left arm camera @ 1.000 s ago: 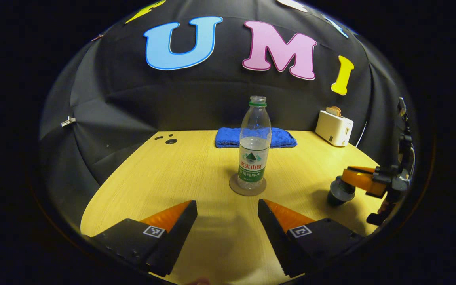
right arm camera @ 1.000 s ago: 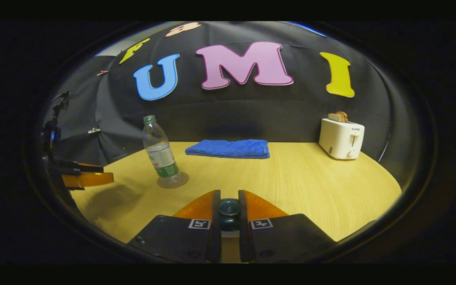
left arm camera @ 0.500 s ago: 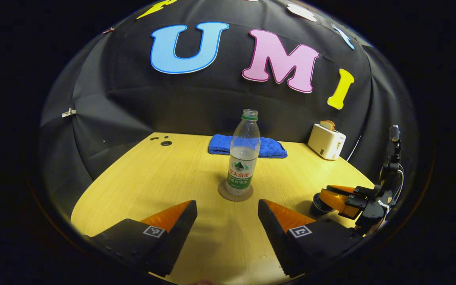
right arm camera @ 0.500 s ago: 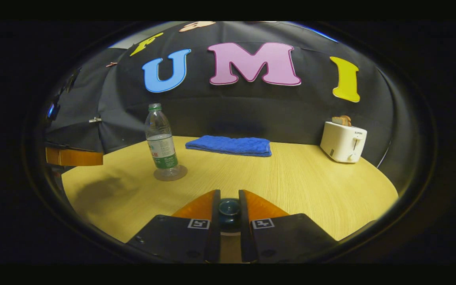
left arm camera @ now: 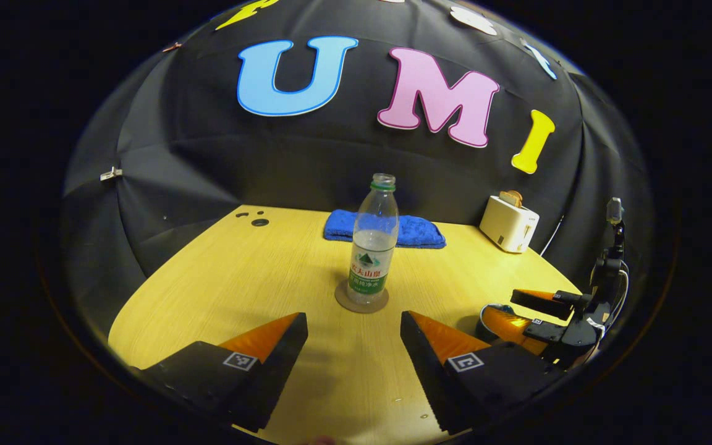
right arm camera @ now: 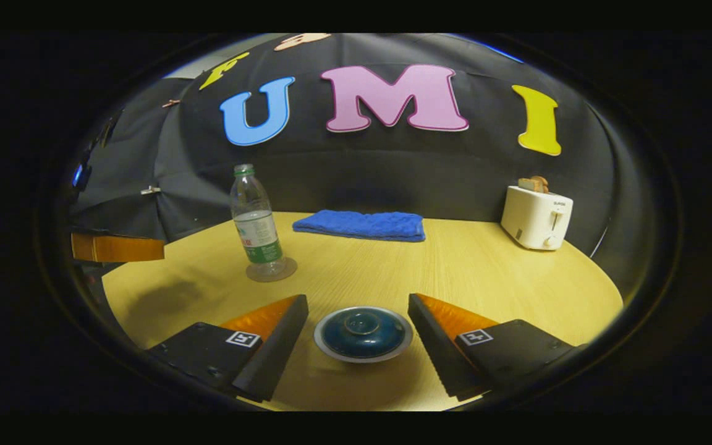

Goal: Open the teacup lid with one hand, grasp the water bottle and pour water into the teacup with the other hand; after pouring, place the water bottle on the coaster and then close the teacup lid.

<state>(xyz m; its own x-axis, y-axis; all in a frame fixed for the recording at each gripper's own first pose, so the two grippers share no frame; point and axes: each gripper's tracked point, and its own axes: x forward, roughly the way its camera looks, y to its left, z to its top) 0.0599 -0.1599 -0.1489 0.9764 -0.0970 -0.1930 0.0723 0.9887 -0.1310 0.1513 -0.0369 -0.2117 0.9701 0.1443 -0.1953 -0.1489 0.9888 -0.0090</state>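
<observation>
Water bottle (left arm camera: 371, 241) upright on its coaster (left arm camera: 361, 302), neck toward the booth's black wall (left arm camera: 207, 161), mid-way across the wooden table (left arm camera: 238, 278).

Behind the bottle lie a blue towel (right arm camera: 361, 224) and a white toaster (right arm camera: 536, 217). Right of it the teacup lid (right arm camera: 363, 332) sits between the spread right gripper (right arm camera: 356, 321); the cup beneath is hidden. The left gripper (left arm camera: 354, 334), just before the bottle, gapes empty.

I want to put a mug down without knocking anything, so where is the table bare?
Bare wood lies between the toaster and the teacup lid, and between the blue towel and the lid. It is crowded near the water bottle on its coaster and around the right claw.
</observation>
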